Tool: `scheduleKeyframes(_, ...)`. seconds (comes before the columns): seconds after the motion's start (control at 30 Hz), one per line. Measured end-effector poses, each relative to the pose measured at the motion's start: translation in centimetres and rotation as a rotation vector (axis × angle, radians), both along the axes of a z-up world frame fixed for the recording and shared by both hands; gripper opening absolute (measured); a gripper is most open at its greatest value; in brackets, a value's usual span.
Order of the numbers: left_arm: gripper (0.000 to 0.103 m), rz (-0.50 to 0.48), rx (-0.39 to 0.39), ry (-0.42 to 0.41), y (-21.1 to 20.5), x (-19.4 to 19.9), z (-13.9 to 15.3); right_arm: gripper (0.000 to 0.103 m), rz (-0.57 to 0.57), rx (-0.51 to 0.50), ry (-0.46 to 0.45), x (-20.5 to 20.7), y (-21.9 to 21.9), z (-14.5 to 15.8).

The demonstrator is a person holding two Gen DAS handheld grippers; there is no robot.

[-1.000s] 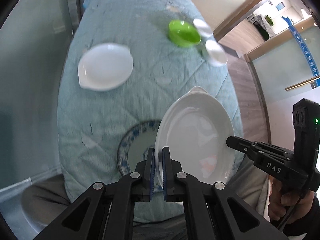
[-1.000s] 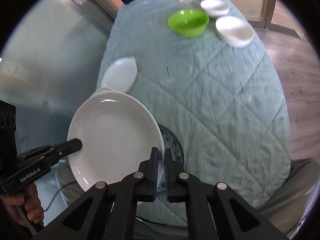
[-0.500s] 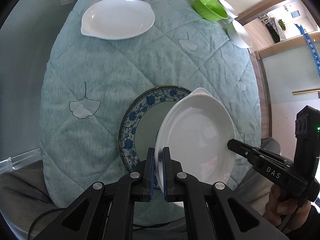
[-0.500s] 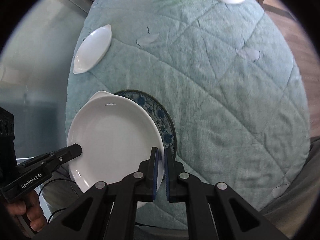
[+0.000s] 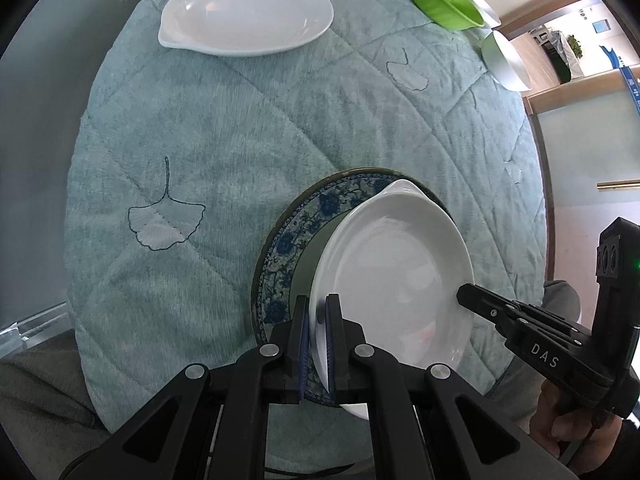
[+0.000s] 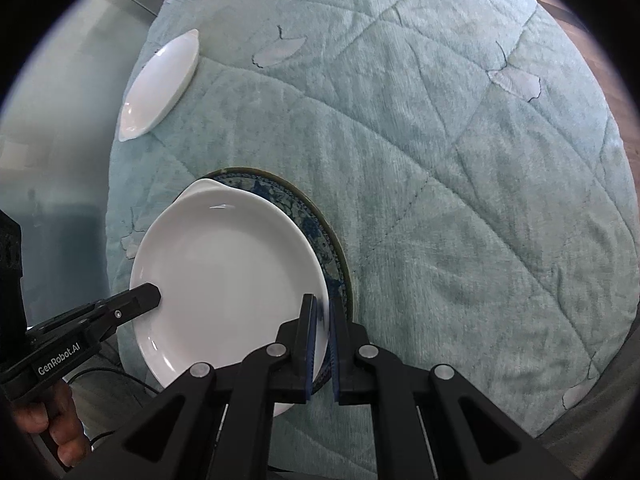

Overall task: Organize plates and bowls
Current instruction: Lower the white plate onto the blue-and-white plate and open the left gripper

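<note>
Setting the white oval dish [image 5: 396,276] onto the blue-patterned plate [image 5: 280,256]

My left gripper [image 5: 317,316] and right gripper [image 6: 323,312] pinch opposite rims; I keep it level and centred over that plate.

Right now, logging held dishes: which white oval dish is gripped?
The white oval dish over the blue patterned plate; the other dish lies untouched.

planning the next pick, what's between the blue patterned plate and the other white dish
Only bare quilted cloth lies between the blue patterned plate and the far white dish, clearest in the left wrist view.
</note>
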State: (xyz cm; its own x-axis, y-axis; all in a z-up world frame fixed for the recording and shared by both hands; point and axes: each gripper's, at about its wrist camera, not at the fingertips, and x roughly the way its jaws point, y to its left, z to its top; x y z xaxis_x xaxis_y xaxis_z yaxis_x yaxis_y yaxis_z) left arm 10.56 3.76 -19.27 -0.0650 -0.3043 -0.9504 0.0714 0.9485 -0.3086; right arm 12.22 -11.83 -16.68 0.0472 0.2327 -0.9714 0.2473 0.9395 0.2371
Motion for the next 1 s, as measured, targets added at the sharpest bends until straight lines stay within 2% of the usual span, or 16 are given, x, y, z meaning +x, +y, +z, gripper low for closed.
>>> scheduleKeyframes(0.5,0.005,0.008,0.024,0.027,0.4,0.3,-1.3,0.007,0.034,-0.03,0.018,1.3,2.2,-1.8)
scheduleKeyframes(0.7,0.005,0.01,0.029,0.016,0.5,0.1,-1.0,0.011,0.033,-0.018,0.025,1.5,2.1,-1.9)
scheduleKeyframes(0.77,0.007,-0.006,0.048,0.006,0.2,-0.1,-0.6,0.021,0.04,-0.029,0.017,1.6,2.1,-1.6)
scheduleKeyframes(0.83,0.023,-0.023,0.061,-0.003,-0.1,-0.3,-0.1,0.038,0.047,-0.036,0.005,1.5,2.1,-0.9)
scheduleKeyframes(0.87,0.026,-0.03,0.056,-0.019,-0.1,-0.3,0.5,0.05,0.05,-0.036,-0.007,1.5,2.1,-0.4)
scheduleKeyframes(1.0,0.055,-0.038,0.083,-0.102,0.0,-0.3,3.3,0.069,0.075,-0.031,-0.061,1.3,2.1,1.6)
